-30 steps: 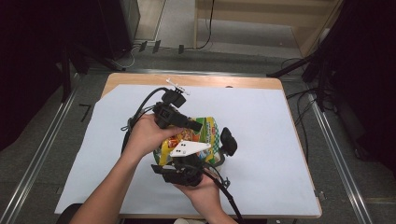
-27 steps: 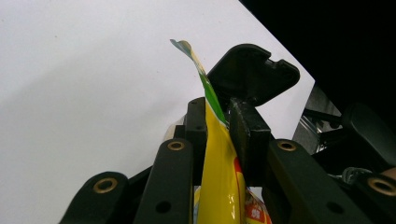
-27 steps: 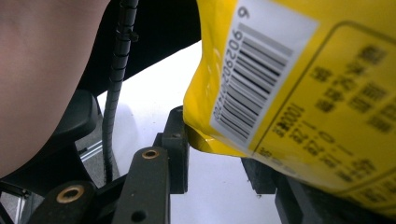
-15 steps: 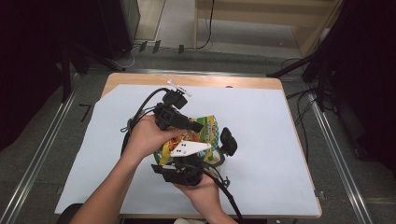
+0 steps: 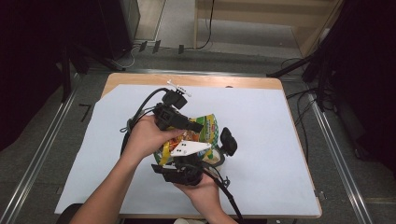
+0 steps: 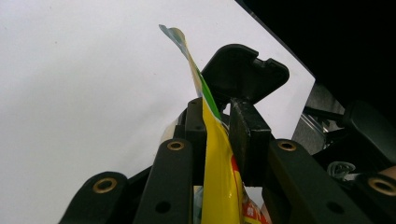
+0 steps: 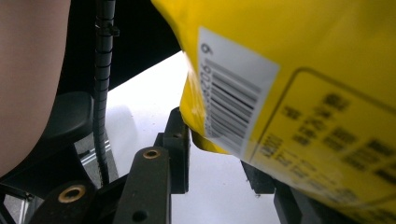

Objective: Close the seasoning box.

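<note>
Snack bag (image 5: 198, 135): yellow, same place as a second ago, held above white sheet (image 5: 280, 140) mid-table. Left gripper (image 6: 219, 126) clamped on bag's thin top edge. Right gripper (image 7: 217, 158) pinches bag's lower corner, jaws part-closed. Barcode panel (image 7: 231, 102) visible; small print blurred, unreadable.

Even overhead light brightens the white table sheet (image 5: 261, 140); the surroundings fall dark. Close beyond the right gripper's jaws, the yellow bag (image 7: 303, 84) blurs
</note>
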Demonstrator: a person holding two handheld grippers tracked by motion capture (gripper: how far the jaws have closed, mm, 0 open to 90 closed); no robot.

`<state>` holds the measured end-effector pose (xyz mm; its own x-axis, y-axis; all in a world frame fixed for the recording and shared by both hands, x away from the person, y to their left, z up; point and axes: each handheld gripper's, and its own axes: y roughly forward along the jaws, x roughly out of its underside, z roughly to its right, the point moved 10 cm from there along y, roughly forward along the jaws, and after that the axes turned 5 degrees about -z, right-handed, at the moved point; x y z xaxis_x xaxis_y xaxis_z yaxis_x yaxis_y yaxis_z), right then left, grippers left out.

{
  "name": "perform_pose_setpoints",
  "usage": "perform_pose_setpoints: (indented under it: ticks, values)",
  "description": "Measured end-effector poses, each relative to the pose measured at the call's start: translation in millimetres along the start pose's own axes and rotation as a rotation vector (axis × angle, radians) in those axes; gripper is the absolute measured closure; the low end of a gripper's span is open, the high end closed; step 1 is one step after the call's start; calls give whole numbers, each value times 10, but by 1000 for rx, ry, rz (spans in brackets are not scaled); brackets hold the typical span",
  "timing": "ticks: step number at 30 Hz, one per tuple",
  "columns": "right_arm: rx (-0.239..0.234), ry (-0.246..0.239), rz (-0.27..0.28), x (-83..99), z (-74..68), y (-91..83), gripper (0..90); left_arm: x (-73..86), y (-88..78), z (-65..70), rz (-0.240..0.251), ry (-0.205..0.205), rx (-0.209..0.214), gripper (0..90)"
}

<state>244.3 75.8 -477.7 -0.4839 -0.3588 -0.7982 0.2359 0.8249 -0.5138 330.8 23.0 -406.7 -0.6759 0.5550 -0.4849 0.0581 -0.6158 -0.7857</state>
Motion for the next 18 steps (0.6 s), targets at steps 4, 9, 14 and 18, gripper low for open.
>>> perform_pose_setpoints:
  ticks: [4, 9, 14, 18]
  values:
    - [3, -2, -1, 2, 8, 2, 672, -4, -1, 6, 4, -1, 2, 787]
    - [1, 8, -6, 12, 28, 9, 674, -1, -3, 10, 2, 2, 1, 786]
    - [4, 9, -9, 19, 37, 12, 676, -1, -7, 19, 5, 3, 1, 784]
    - [4, 10, -10, 21, 40, 13, 676, 0, -4, 20, 3, 3, 0, 781]
